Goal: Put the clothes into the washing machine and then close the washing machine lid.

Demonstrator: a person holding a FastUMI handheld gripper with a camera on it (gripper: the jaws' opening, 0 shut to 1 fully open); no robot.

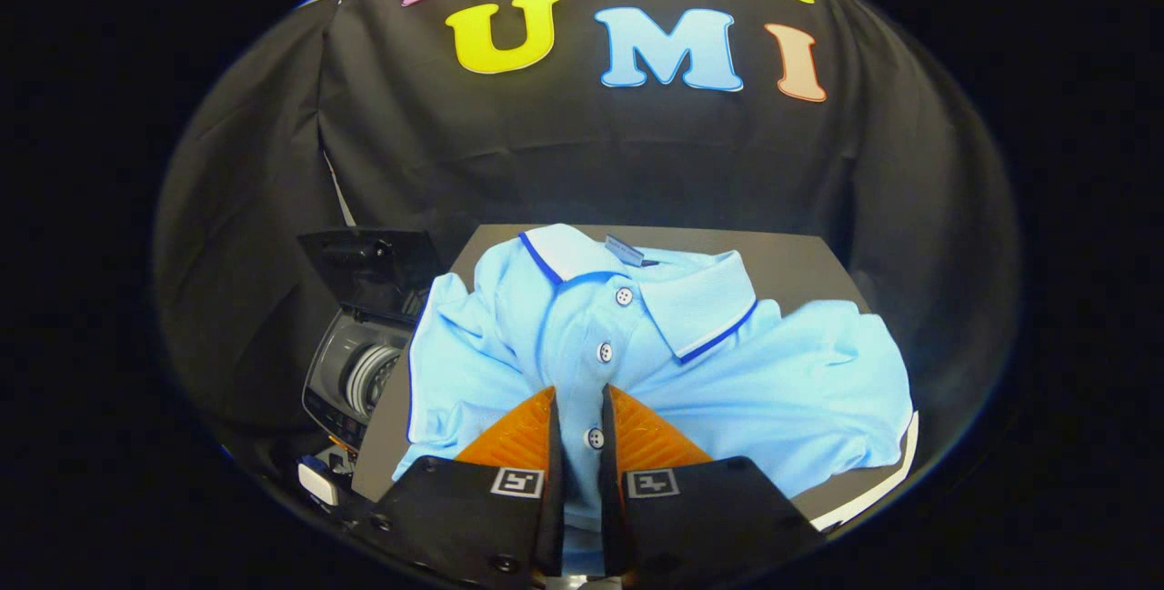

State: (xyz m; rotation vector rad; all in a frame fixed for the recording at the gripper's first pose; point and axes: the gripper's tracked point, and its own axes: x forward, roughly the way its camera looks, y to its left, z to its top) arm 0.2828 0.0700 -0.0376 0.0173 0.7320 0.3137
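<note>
A light blue polo shirt (773, 381) with a dark-trimmed collar lies bunched on a dark tabletop (791, 263). My gripper (580, 392) is down on the shirt's front. Its two fingers stand close together, and the button placket is pinched between them, with folds running toward the tips. To the left of the table, lower down, is a small washing machine (359, 381). Its dark lid (373, 270) is raised, and the drum opening shows beneath it.
Black cloth walls close the booth behind and on both sides. A small white object (318, 481) lies near the machine's front corner, left of my fingers. The table's white-edged front rim (873, 499) shows on the right, beyond the shirt's sleeve.
</note>
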